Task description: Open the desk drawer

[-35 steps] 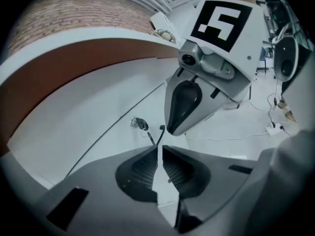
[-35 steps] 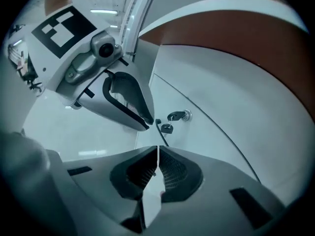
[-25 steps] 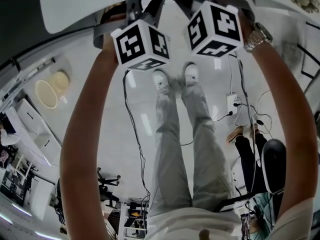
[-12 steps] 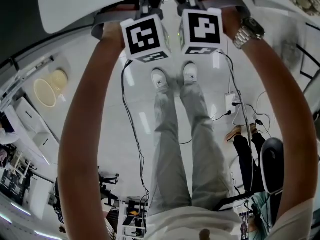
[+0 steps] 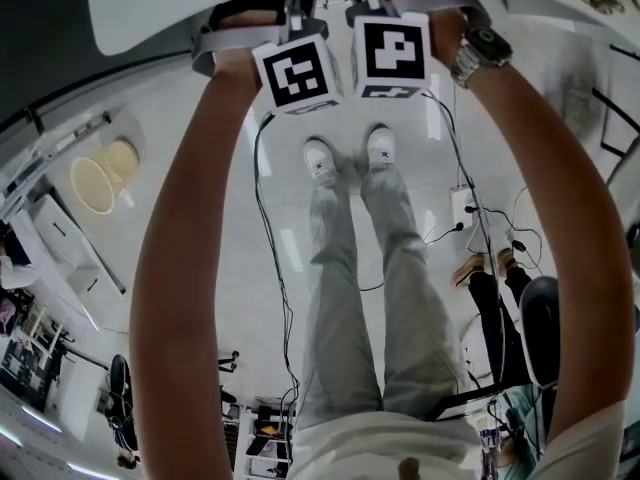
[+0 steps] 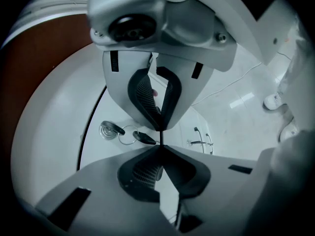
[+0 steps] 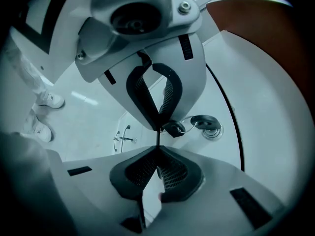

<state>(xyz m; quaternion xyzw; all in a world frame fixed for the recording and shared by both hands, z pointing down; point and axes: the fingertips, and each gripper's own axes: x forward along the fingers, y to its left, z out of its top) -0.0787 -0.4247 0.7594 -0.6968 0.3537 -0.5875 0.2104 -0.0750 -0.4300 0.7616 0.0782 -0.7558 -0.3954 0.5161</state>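
Left gripper [image 6: 160,140]: pale grey moulded shells, black ribbed pads [image 6: 145,95], round black lens housing [image 6: 132,27], silver screw [image 6: 222,37]. Right gripper [image 7: 158,140]: same build. White cubes, black square markers: left cube [image 5: 297,73], right cube [image 5: 392,53]. Thin black cable [image 5: 284,308] off left one. Metal-band wristwatch [image 5: 470,56]. Light grey trousers [image 5: 355,288], white sneakers [image 5: 322,158], white short sleeve [image 5: 590,438].

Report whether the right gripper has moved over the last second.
Yes. In head view the right gripper slid left: its cube went from right of the right shoe to above it. Its fingers just closed, empty.
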